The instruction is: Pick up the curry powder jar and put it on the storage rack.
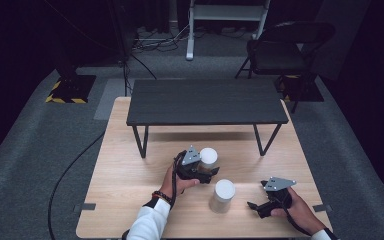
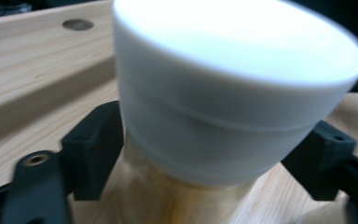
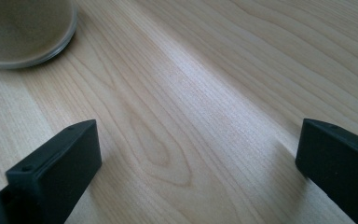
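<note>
So there's a person at a light wooden table [image 1: 125,175] with a gripper in each hand. The left gripper [image 1: 207,172] is out near the middle of the table, clamped onto a jar with a white lid [image 1: 208,156]. In the left gripper view you can see the two black jaws pressed against either side of the jar [image 2: 223,116], just under the lid, where the body looks clear and yellowish. That view is a bit blurry, so I can't say whether the jar is sitting on the wood or lifted off it.

A second jar [image 1: 222,196], also with a white lid, stands upright on the table just to the near right of the first one, between the two grippers and touching neither.

The right gripper [image 1: 256,206] is low over the near right part of the table, jaws spread wide with nothing between them but bare wood. In the right gripper view the round bottom of a jar [image 3: 25,32] shows at the top left corner, well clear of the jaws.

Farther back, a small dark shelf on thin black legs [image 1: 207,101] stands on the far half of the table. A black folding chair [image 1: 280,50] sits on the grey floor beyond it, off to the right
</note>
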